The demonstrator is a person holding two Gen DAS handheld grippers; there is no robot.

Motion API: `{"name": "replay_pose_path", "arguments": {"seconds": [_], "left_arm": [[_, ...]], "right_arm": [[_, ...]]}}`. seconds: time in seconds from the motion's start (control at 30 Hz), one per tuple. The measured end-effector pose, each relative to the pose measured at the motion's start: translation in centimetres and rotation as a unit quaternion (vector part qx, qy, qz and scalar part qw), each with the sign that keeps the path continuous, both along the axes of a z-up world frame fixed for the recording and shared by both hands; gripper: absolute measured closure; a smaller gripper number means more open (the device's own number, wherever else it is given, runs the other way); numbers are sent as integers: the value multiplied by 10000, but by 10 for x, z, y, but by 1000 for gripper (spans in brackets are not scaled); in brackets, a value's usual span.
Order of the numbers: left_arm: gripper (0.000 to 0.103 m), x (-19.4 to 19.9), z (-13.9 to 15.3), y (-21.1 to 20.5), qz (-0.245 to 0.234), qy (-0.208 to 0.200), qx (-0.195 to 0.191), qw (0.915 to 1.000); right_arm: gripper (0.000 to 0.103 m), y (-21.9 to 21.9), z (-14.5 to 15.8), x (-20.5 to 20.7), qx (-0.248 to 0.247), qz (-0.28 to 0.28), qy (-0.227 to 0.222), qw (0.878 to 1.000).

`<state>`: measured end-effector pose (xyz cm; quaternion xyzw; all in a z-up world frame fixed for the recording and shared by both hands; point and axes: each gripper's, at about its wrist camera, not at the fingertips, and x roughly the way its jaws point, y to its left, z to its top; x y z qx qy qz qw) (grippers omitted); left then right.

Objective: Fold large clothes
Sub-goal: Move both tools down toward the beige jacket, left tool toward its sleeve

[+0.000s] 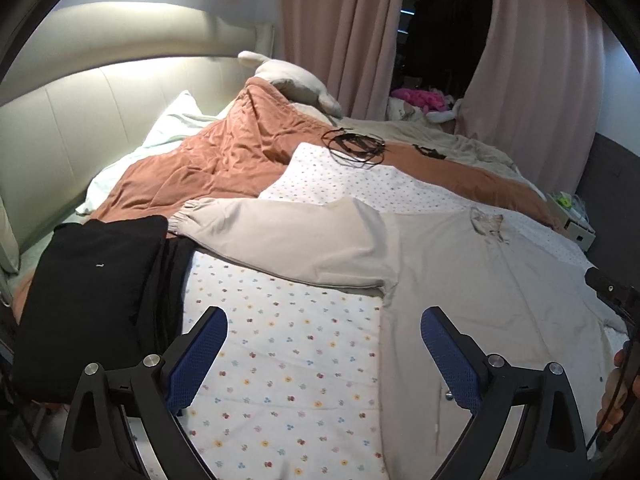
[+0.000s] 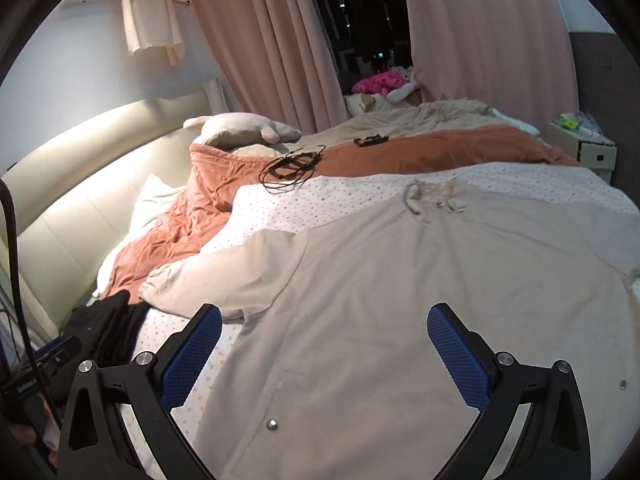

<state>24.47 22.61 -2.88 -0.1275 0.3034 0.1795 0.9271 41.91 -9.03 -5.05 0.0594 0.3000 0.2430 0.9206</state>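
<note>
Left wrist view: my left tongs (image 1: 324, 344) released, right tongs (image 2: 324, 340) released too, both empty. Beige shirt (image 2: 360, 280) spread on bed (image 1: 280, 360); black clothes (image 1: 92, 292) beside sleeve, cables (image 1: 354, 146) behind, pink curtains (image 1: 340, 32).

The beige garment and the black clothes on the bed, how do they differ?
The beige garment is pale and lies spread flat, one sleeve stretched out; the black clothes are dark and sit in a compact folded stack. The beige garment covers far more bed. Both rest on the floral sheet.
</note>
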Motion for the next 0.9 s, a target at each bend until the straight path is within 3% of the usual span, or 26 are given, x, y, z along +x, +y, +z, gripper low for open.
{"name": "replay_pose_path", "arguments": {"seconds": [0.17,0.3,0.6,0.8,0.9], "left_arm": [[19,28,-12,45,371,290,-198,9987],[21,48,-19,76,636,414,-350,9965],[31,102,-36,145,1194,827,-658,9872],[40,135,-61,188,1486,1229,-923,9769],[42,151,-77,204,1613,1415,-1072,9708]], "right_arm": [[0,33,-17,37,21,129,352,9993],[1,56,-34,67,40,214,660,9976],[17,100,-67,124,82,406,1182,9921],[36,115,-91,151,22,477,1488,9877],[38,120,-101,163,20,440,1600,9861]]}}
